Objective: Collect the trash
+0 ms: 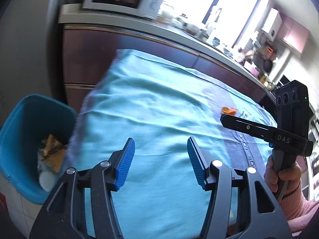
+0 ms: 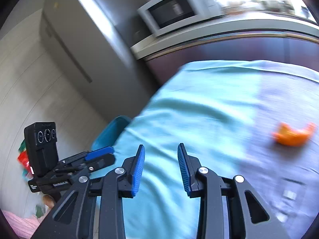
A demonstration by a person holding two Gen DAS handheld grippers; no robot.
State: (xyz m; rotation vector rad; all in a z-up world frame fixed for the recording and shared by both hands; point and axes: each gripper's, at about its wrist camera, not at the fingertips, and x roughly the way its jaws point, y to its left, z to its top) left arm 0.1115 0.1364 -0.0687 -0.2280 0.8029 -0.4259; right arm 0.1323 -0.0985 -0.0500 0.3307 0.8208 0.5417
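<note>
Left wrist view: the left gripper (image 1: 161, 159) hangs over a pale turquoise, wrinkled tablecloth (image 1: 151, 103), its blue ribbed pads parted with nothing but cloth showing between them. The task's thing, a small curled scrap of orange peel (image 1: 228, 110), lies far out on the cloth, to the right, just beyond the tip of the right gripper (image 1: 224, 118), which a hand (image 1: 279, 174) in a pink knitted sleeve holds by its grip. Seen side-on here, that gripper's jaw gap does not show. Off the table's left edge stands a blue plastic bin (image 1: 26, 147), already holding brownish scraps and something white and round.

Right wrist view: the right gripper (image 2: 161, 166) has its jaws apart and empty over the cloth. The peel (image 2: 293, 136) sits to the right of them, well apart, on a greyer, shaded part of the cloth; the picture is smeared, so its edges are unclear. Judgement: the peel should be very light, thin and bendy, a little slick on the rind side. Best pinched across a raised curled edge, since a flat press could snag the soft cloth. The bin's rim (image 2: 111, 133) peeks past the table corner at the left, beside the left gripper (image 2: 99, 152).

Around: a white microwave oven (image 2: 175, 10) on a grey counter, dark cabinet fronts below. Some small pale bits lie on the cloth nearer than the peel, too blurred to identify. Nothing stands between jaws and peel.
</note>
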